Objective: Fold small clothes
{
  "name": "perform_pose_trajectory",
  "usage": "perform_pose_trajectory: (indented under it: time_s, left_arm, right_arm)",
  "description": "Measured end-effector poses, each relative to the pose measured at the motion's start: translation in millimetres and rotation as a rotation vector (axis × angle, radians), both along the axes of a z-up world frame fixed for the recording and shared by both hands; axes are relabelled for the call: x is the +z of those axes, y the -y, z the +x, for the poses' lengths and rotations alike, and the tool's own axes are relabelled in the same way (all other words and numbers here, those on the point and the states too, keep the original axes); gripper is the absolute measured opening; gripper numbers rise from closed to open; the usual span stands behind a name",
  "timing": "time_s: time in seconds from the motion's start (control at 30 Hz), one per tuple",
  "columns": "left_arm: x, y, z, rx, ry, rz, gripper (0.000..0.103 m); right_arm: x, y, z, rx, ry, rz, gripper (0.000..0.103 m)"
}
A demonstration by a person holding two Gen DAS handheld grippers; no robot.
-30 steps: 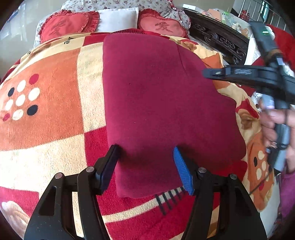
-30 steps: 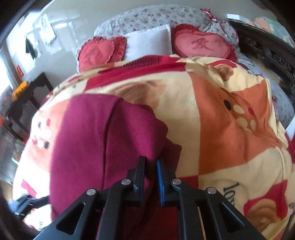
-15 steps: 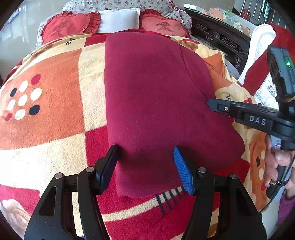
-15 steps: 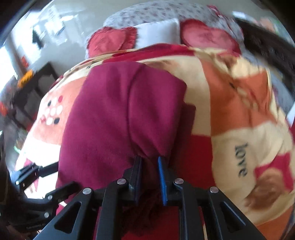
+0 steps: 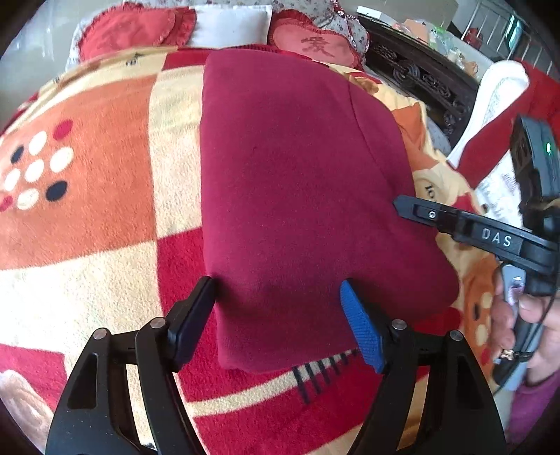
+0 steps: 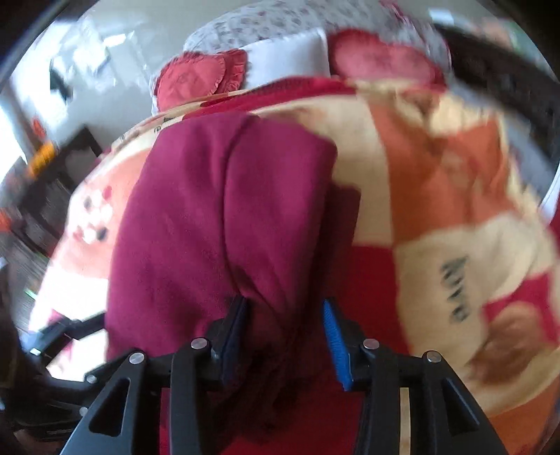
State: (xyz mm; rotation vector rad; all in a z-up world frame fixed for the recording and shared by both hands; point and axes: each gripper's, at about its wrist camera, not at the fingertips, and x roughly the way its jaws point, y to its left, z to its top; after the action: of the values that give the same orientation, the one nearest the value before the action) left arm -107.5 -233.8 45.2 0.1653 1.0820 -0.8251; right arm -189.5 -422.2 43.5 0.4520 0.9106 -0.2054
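Note:
A dark red folded garment lies on a patterned orange, cream and red blanket. My left gripper is open, its jaws astride the garment's near edge. In the left wrist view my right gripper reaches in from the right, at the garment's right edge. In the right wrist view the right gripper is open, with a raised fold of the garment between its spread jaws. The view is blurred.
Red heart cushions and a white pillow lie at the head of the bed. A dark carved wooden frame runs along the right side. A white and red chair stands at far right.
The right gripper came down to the garment's right edge with the fold and has now opened, letting the fabric go. The left gripper has stayed open in place.

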Motion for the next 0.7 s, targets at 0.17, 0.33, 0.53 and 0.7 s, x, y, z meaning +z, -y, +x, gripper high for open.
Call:
perform_pose_trajectory:
  time_s: [0.17, 0.33, 0.53, 0.7]
  left_arm:
    - [14.6, -10.2, 21.7, 0.015, -0.058, -0.135, 0.08]
    - [0.3, -0.4, 42.4, 0.026, -0.108, -0.162, 0.08]
    - [-20.5, 8.4, 63.0, 0.027, -0.205, -0.221, 0.087]
    - [-32.5, 15.4, 72.1, 0.025, -0.255, -0.249, 0.089]
  right_arm:
    - [6.8, 19.9, -16.2, -0.045, 0.118, 0.053, 0.074]
    - [-10.5, 37.0, -10.0, -0.053, 0.156, 0.188, 0.077]
    - [-28.9, 42.3, 12.1, 0.006, 0.207, 0.273, 0.085]
    - [-29.1, 37.1, 26.2, 0.019, 0.223, 0.242, 0.095]
